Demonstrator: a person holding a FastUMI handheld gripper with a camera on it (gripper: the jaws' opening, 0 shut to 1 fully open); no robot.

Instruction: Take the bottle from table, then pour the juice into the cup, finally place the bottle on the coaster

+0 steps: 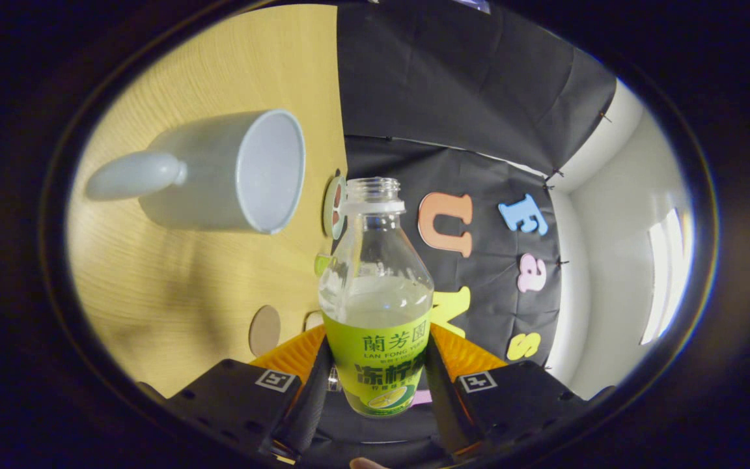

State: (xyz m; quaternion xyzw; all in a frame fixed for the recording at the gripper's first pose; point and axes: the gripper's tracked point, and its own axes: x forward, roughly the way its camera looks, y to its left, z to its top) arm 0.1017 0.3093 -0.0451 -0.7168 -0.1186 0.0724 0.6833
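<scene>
gripping the bottle (377, 306) between both fingers, tongs (378, 384) beside the cup (219, 172).

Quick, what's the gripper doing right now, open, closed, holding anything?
Gripper: closed on the uncapped juice bottle, a finger pressing each side of its label.

Item 1. Bottle (375, 286), held in the gripper (376, 357), whose two fingers press on its sides: a green wrap label (381, 374) round the lower body, printed with a line of large characters, a smaller line of Latin capitals and a lemon emblem at its foot.

Item 2. Square coded tags, one on each finger block: left tag (277, 380), right tag (477, 381).
</scene>
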